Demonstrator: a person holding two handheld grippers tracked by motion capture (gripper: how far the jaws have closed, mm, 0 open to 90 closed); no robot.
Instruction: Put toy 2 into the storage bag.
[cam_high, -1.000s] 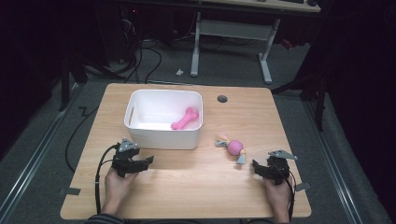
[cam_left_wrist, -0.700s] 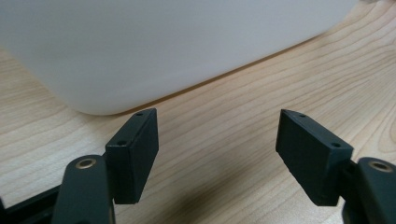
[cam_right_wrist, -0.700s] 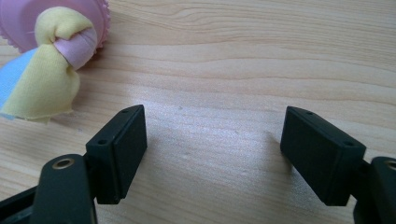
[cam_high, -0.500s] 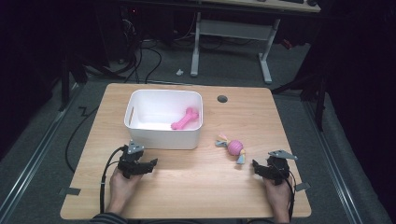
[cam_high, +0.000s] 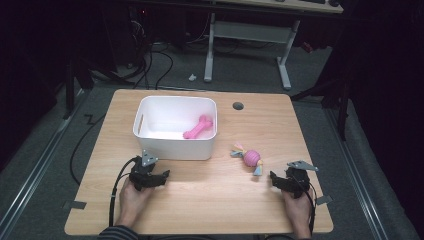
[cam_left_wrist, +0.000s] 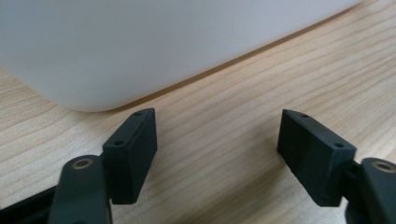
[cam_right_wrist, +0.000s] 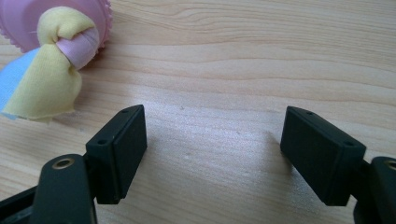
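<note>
Your left gripper (cam_high: 161, 176) has dropped toward the table, jaws just opening, empty, beside the white bin (cam_high: 172, 148). Pink bone (cam_high: 198, 127) already inside it. Ball toy (cam_high: 251, 159) remains outside, right of bin; right gripper (cam_high: 276, 180) gapes empty nearby.

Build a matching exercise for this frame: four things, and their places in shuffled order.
1. pink bone toy
2. pink ball toy
3. left gripper
4. right gripper

A. near the ball toy, jaws open and empty
B. inside the white bin
C. just in front of the bin's near wall, jaws open and empty
D. on the table, right of the bin

Pairs: 1-B, 2-D, 3-C, 4-A
</note>
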